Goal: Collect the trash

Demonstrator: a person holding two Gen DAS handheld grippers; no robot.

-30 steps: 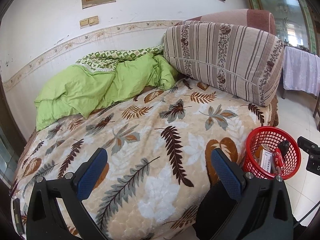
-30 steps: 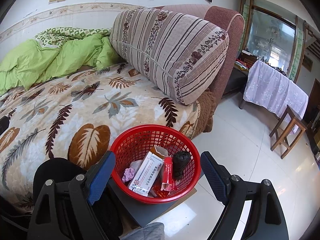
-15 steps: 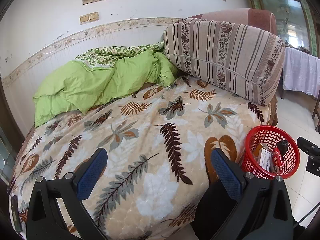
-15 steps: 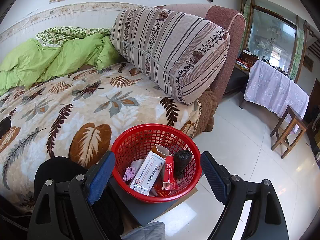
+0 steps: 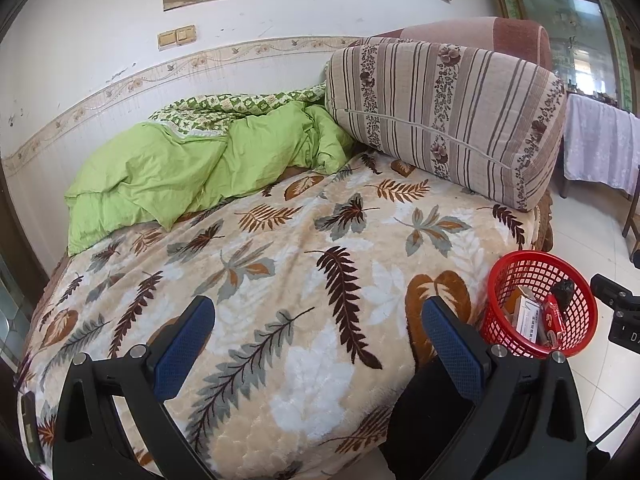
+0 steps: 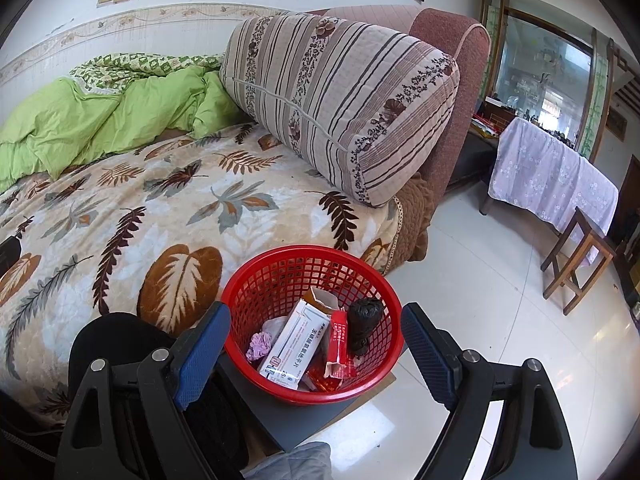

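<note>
**Both claws empty, trash in the red basket**

The right gripper (image 6: pixel 316 344) hangs with its blue-padded jaws spread wide, holding nothing, framing the round red plastic mesh basket (image 6: pixel 280 276) just ahead. Inside lie a white cardboard medicine box (image 6: pixel 295 347), a red foil wrapper (image 6: pixel 338 342), a crumpled pink scrap (image 6: pixel 259 341) and a black lumpy wad (image 6: pixel 363 330). The basket stands on a flat grey board (image 6: pixel 296 418) beside the bed.

The left gripper (image 5: pixel 316 330) is likewise spread and empty, above the beige fleece blanket with leaf print (image 5: pixel 304 248). Farther off lie a rumpled lime-green quilt (image 5: pixel 192 164) and a striped bolster cushion (image 5: pixel 448 116). The basket (image 5: pixel 520 268) sits at its right.
</note>
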